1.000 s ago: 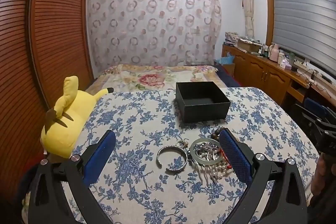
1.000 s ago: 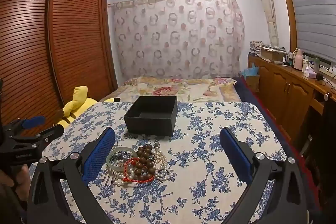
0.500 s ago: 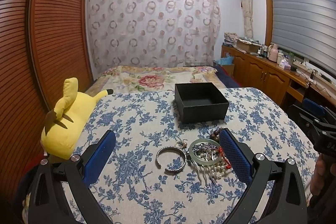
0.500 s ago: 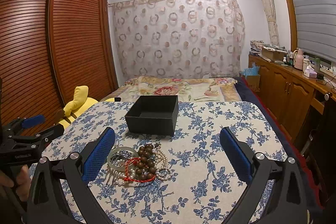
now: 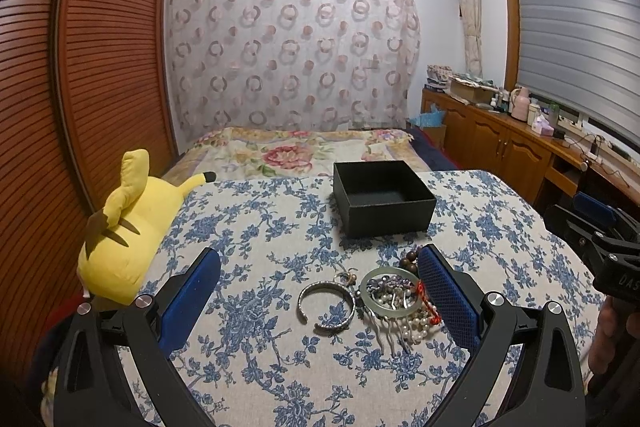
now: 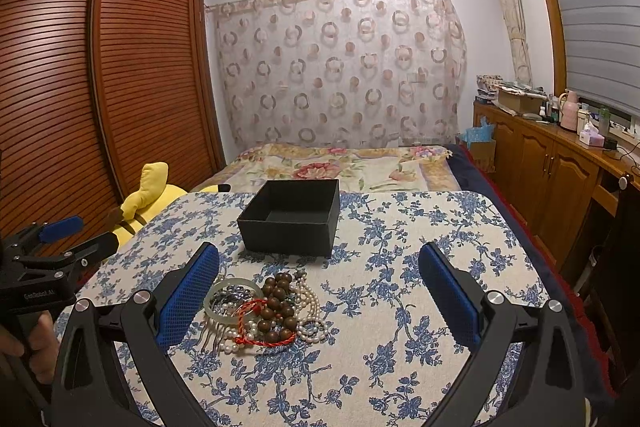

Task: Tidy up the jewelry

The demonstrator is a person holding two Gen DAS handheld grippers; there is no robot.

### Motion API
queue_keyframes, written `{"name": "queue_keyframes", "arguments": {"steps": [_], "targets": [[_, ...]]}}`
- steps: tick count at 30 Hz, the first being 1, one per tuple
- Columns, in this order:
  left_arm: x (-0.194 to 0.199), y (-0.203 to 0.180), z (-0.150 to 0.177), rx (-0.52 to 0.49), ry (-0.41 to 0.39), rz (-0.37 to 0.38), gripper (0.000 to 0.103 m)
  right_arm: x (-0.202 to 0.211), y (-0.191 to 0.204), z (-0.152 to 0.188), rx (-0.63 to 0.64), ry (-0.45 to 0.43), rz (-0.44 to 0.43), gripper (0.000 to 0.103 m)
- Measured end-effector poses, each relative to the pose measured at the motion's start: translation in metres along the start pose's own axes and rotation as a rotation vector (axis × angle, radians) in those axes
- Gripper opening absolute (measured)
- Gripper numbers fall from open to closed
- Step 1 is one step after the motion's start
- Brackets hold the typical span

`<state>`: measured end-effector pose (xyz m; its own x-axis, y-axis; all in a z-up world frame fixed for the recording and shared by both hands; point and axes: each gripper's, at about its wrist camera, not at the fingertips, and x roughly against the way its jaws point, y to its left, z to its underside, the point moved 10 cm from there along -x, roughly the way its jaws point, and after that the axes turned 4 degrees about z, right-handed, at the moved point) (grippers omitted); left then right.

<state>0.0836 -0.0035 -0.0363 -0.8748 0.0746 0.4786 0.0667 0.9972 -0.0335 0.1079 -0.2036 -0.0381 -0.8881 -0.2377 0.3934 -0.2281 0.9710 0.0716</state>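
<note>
Both hand-held grippers, left (image 5: 318,301) and right (image 6: 318,301), hovering wide open, gripping nothing. Tangled jewelry pile (image 6: 266,309) sitting on worktop, near of empty black square box (image 6: 290,217). Sorting unstarted.

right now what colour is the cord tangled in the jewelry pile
Red. The cord loops among the brown wooden beads, clearest in the right wrist view.

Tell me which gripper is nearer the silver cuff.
Left. The silver cuff lies between the open fingers of the left gripper, on the tablecloth. The right gripper is off to its right; its own view never shows the cuff.
</note>
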Motion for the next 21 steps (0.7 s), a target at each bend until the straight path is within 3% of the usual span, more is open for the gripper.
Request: {"name": "queue_keyframes", "arguments": {"steps": [21], "targets": [[0.0009,-0.0002,0.0000,0.001,-0.002,0.001,0.095,0.0029,0.0001,-0.0007,-0.001,0.002,-0.001,0.101]]}}
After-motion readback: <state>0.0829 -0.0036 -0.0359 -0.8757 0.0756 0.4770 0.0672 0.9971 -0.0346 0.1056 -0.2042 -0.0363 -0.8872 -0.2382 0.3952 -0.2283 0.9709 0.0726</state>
